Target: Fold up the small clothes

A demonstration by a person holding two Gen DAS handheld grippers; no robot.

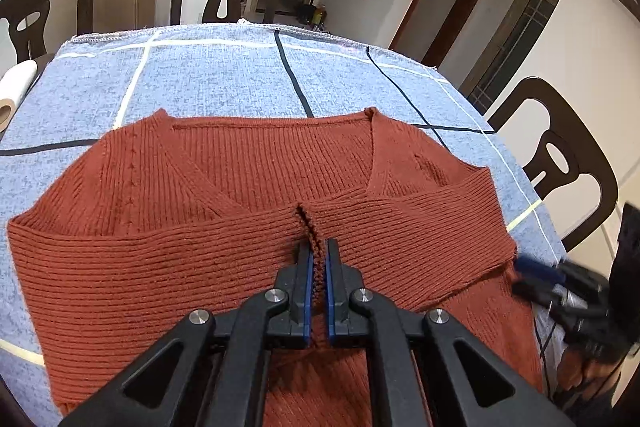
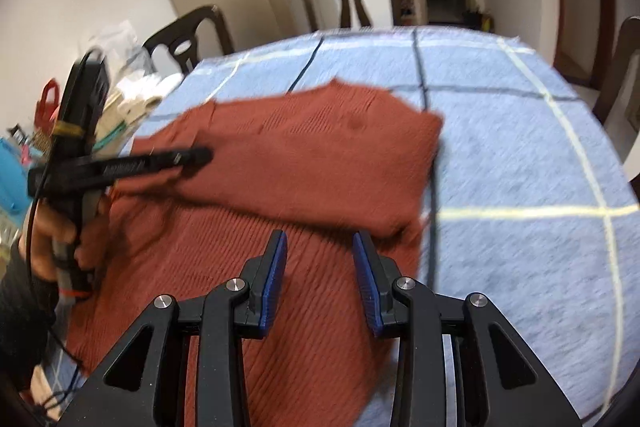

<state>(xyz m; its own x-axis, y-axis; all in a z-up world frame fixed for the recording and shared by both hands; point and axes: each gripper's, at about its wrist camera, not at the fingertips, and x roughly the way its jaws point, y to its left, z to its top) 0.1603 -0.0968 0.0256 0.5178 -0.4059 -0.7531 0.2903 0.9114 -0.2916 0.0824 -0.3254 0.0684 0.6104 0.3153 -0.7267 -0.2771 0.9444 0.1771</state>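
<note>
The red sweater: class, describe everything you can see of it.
The red sweater is rust-coloured ribbed knit with a V-neck. It lies flat on the blue checked tablecloth, neckline away from the camera, both sleeves folded across the chest so the cuffs meet at the middle. The left gripper is shut on a cuff edge; the right gripper hangs open above it.

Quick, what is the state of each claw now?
Left claw: closed on a fold of the rust-red ribbed knitted sweater.
Right claw: open, holding nothing.

fingers (image 2: 276, 279): black, blue ribbed pads
links: black, triangular cut-outs, silver round screws
left gripper (image 1: 318, 263): black handle, yellow band, black cable at 9 o'clock
sleeve (image 2: 20, 307): dark, knitted cuff
</note>
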